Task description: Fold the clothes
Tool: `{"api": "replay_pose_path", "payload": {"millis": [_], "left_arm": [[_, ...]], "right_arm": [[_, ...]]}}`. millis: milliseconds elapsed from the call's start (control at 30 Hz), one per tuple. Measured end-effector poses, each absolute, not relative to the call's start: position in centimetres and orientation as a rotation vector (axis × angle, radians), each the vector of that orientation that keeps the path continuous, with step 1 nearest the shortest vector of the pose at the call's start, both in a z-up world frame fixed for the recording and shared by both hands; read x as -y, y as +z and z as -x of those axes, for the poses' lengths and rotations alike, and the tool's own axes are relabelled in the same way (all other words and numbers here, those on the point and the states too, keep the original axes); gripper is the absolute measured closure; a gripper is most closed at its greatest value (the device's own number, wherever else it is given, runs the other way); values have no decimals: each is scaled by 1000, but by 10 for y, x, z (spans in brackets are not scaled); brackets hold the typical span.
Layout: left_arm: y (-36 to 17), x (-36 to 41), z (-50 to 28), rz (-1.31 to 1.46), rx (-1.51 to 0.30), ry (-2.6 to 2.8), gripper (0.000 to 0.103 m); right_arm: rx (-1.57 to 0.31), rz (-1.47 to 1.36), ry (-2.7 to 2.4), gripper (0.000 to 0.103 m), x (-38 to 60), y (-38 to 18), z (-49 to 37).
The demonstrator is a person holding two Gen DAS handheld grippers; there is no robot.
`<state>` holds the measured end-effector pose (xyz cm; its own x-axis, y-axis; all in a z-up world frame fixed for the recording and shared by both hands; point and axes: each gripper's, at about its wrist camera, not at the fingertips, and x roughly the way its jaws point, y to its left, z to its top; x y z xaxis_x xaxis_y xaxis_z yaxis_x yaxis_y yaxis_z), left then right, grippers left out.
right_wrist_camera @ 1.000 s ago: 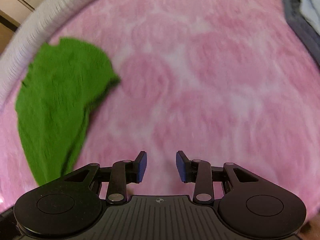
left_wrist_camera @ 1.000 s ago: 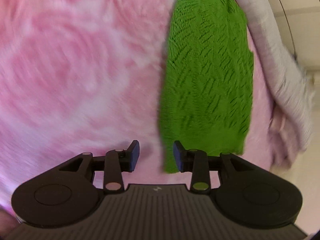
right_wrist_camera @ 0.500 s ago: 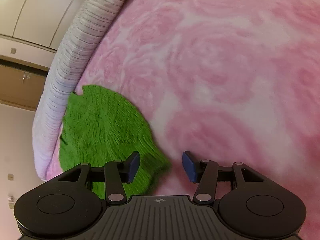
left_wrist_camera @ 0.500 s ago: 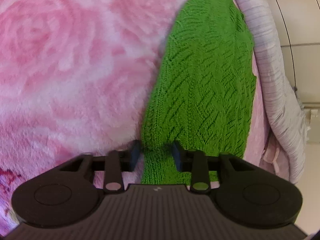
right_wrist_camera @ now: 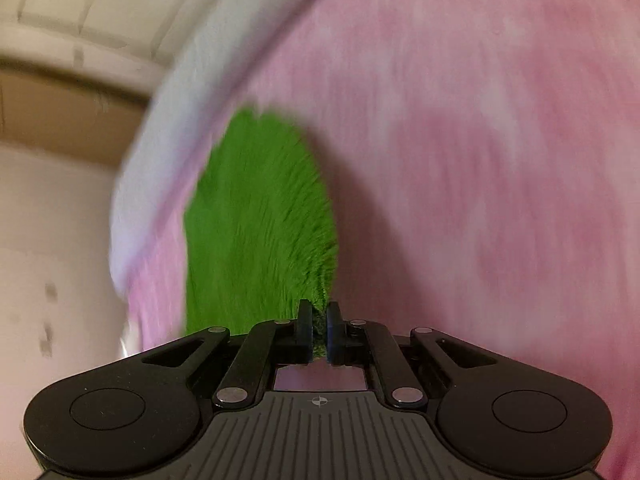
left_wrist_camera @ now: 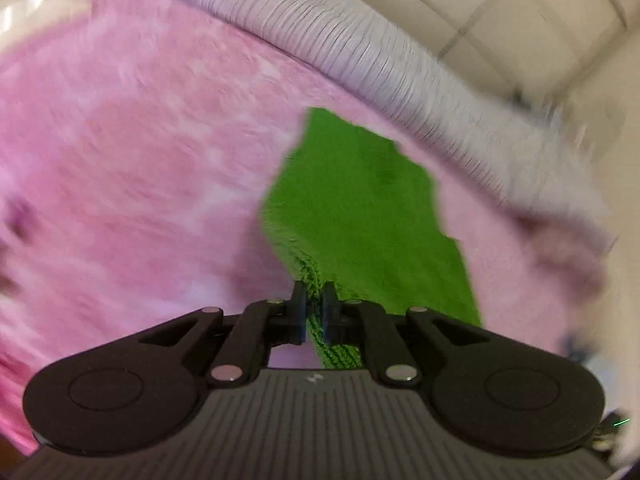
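Observation:
A green knitted garment (left_wrist_camera: 360,208) lies on a pink rose-patterned blanket (left_wrist_camera: 140,168). In the left wrist view my left gripper (left_wrist_camera: 314,304) is shut on the garment's near knitted edge, which bunches between the pads and hangs below them. In the right wrist view the same green garment (right_wrist_camera: 256,220) stretches away from my right gripper (right_wrist_camera: 319,320), which is shut on another near corner of it. Both views are blurred by motion. The cloth rises from the blanket toward each gripper.
A pale lilac ribbed bedding roll (left_wrist_camera: 360,48) runs along the blanket's far edge and shows as a blurred lilac roll (right_wrist_camera: 180,100) in the right wrist view. Beyond it are cream panelled walls (left_wrist_camera: 500,8) and a brown wooden strip (right_wrist_camera: 60,120).
Both grippers stood open above the blanket, came down to the green garment's edges and closed on them. The left one has since lifted its edge and rolled; the right moved sideways.

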<state>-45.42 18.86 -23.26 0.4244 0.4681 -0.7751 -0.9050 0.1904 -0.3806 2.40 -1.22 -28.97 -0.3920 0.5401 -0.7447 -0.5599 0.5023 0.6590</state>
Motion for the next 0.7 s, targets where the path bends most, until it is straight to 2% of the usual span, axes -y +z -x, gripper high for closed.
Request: {"api": "replay_pose_path", "payload": {"millis": [100,167,267,333,467,700], "left_arm": [[-260,-183,475,816,-867,1202,98],[-277,-179,497,868,-894,1241,98],[-288,-167,518,952,-819,1193,96],[-291,-157,516,881,-851,1114,95],[-297,-135,484,600,-966,877,89],[-318,-94,446,87,-1089,608,85]], "right_arm": [[-1615,342,1100,98,30,-308,36],[-1525,427,1055,98,37,-305,55],[-1286,476,1071,95,40,-281,72],[-1112,563,1091,92,39,-268,91],[-857,729,1137,88,38,-264,143],[-534,1029,1208,77,37,-290,238]]}}
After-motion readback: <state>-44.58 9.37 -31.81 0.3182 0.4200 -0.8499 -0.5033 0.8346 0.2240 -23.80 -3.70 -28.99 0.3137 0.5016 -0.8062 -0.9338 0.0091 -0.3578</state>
